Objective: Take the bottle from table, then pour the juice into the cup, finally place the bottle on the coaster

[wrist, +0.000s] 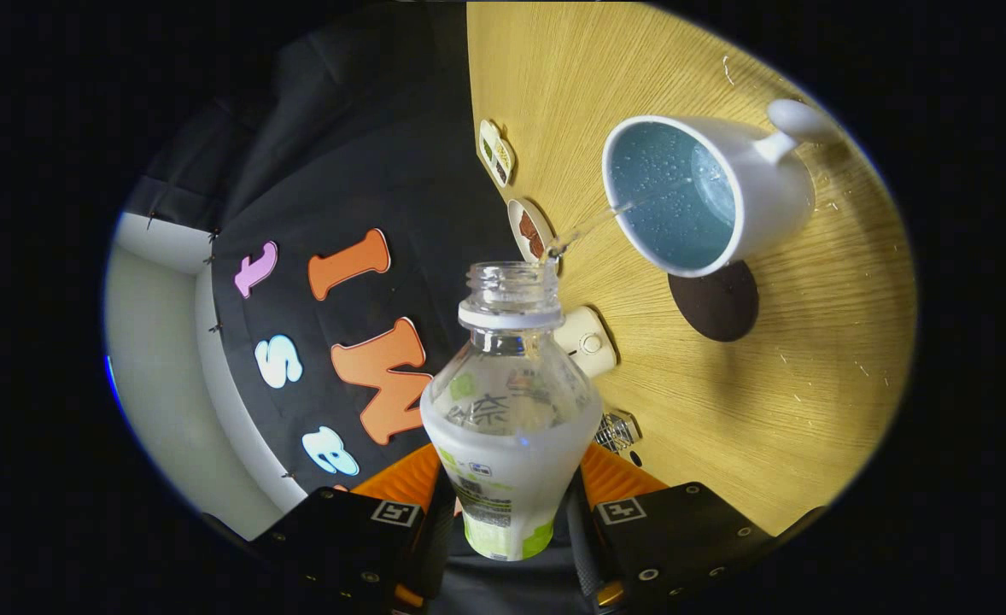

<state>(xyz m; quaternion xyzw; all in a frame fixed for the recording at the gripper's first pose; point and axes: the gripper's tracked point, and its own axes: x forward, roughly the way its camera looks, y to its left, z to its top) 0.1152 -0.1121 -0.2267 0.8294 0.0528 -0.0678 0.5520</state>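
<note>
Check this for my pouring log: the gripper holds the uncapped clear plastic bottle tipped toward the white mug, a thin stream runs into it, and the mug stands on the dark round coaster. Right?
One detail is wrong. In the gripper view the white mug stands beside the dark round coaster, not on it. The rest holds: the gripper clamps the uncapped clear plastic bottle, and a thin stream runs into the mug.

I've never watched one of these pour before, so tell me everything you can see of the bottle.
The bottle is clear plastic, uncapped, with a threaded neck, a white ring and a white-and-green label. The tongs grip it on both sides of its lower body. It is tipped toward the white cup, a thin stream running from its mouth into the cup.
</note>
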